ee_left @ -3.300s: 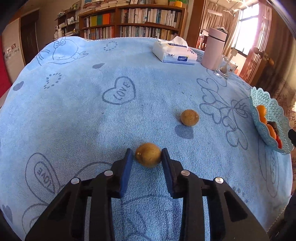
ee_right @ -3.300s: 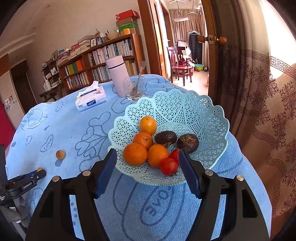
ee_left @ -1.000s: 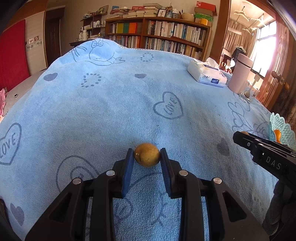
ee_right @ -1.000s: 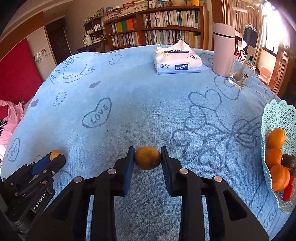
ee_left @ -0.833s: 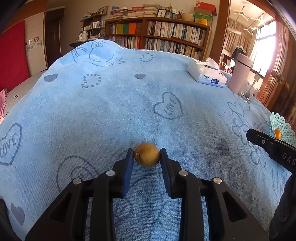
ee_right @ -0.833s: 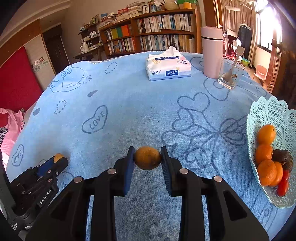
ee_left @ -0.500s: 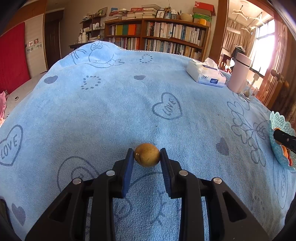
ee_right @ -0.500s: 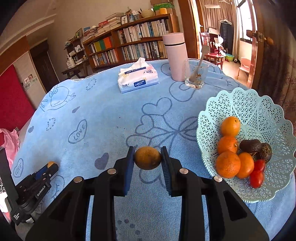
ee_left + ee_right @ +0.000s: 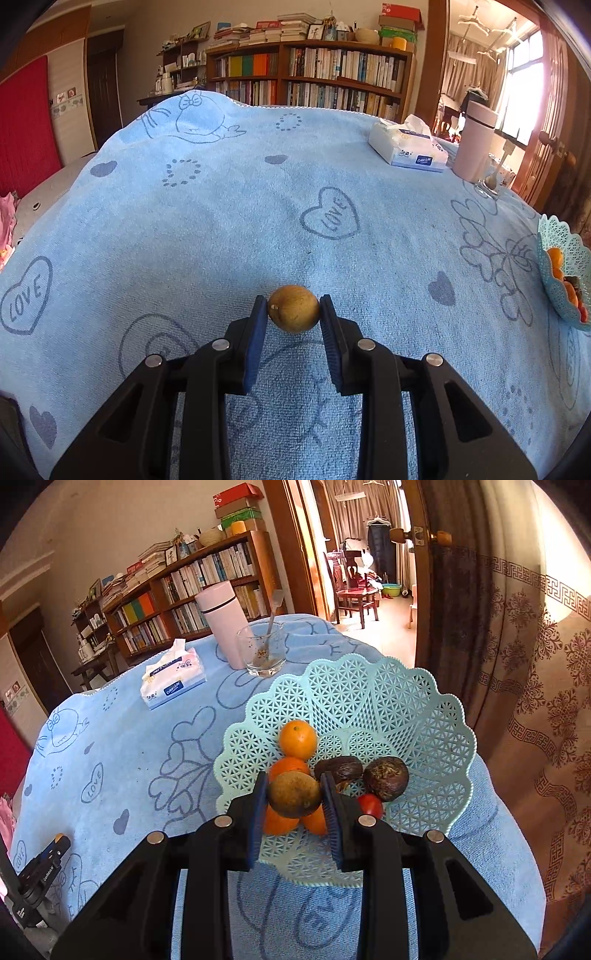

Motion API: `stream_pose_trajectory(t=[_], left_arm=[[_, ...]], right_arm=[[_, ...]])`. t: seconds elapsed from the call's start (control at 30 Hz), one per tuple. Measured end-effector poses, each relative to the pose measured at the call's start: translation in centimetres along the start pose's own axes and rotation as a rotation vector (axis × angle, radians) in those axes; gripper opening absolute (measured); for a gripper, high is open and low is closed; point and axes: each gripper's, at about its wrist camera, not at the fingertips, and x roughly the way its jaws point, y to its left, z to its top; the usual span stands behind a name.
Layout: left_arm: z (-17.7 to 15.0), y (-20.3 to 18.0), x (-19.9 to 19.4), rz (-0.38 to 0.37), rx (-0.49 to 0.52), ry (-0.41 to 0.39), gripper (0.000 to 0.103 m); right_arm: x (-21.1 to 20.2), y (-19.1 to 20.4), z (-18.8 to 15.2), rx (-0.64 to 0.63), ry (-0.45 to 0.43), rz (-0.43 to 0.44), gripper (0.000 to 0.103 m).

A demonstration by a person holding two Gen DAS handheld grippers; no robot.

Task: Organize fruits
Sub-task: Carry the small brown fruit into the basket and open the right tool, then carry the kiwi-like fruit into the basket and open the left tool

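My left gripper [image 9: 293, 312] is shut on a round brown fruit [image 9: 293, 308] above the blue towel near its front edge. My right gripper [image 9: 294, 795] is shut on a second brown fruit [image 9: 294, 794] and holds it over the near rim of the mint lattice basket [image 9: 424, 709]. The basket holds several oranges [image 9: 298, 738], two dark fruits [image 9: 386, 777] and a small red one [image 9: 370, 805]. The basket also shows at the right edge of the left wrist view [image 9: 561, 258]. The left gripper shows small at the lower left of the right wrist view [image 9: 44, 864].
A blue towel [image 9: 221, 206] with heart prints covers the table. A tissue box [image 9: 171, 681], a pink flask [image 9: 223, 622] and a glass with a spoon [image 9: 264, 653] stand at the far side. A curtain [image 9: 524, 664] hangs right of the basket. Bookshelves stand behind.
My right gripper has carried its brown fruit rightward from the middle of the towel to the basket's near rim. My left gripper has stayed put, shut on its fruit.
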Motion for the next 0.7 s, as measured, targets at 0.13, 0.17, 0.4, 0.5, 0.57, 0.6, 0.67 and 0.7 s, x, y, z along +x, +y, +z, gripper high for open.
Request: stream_pose_trajectory(t=[0.13,0.17,0.4,0.5,0.57,0.6,0.67,0.7], left_arm=[[0.0,-0.3,-0.2,0.006,0.011,-0.002,0.029],[0.0,-0.3,-0.2,0.007,0.015,-0.002,0.029],[0.1,-0.8,-0.7,0.010,0.027,-0.003,0.029],[0.2,-1.1,-1.1,0.002,0.029,-0.003,0.029],[0.2,-1.6,-1.3,-0.005,0.037,-0.004,0.029],[0.2,-1.9,-1.4,-0.011,0.042,-0.004,0.029],[0.3,-2.7,-1.7,-0.026,0.054,-0.005,0.029],[0.4,-3.1,-1.9,-0.032,0.062,-0.007,0.029]], right_arm=[[-0.3,-2.3,0.1,0.037,-0.008,-0.037,0.029],[-0.3,-2.8,0.1,0.044,-0.008,-0.043,0.029],[-0.9,-4.9,0.3,0.099,-0.026,-0.053,0.048],[-1.4,-5.4,0.2,0.114,-0.049,-0.053,0.053],[-1.6,-5.8,0.2,0.121,-0.055,-0.048,0.053],[-1.6,-6.0,0.2,0.124,-0.059,-0.047,0.053],[-1.9,-6.2,0.2,0.129,-0.070,-0.051,0.053],[-2.0,-6.4,0.2,0.128,-0.079,-0.056,0.053]])
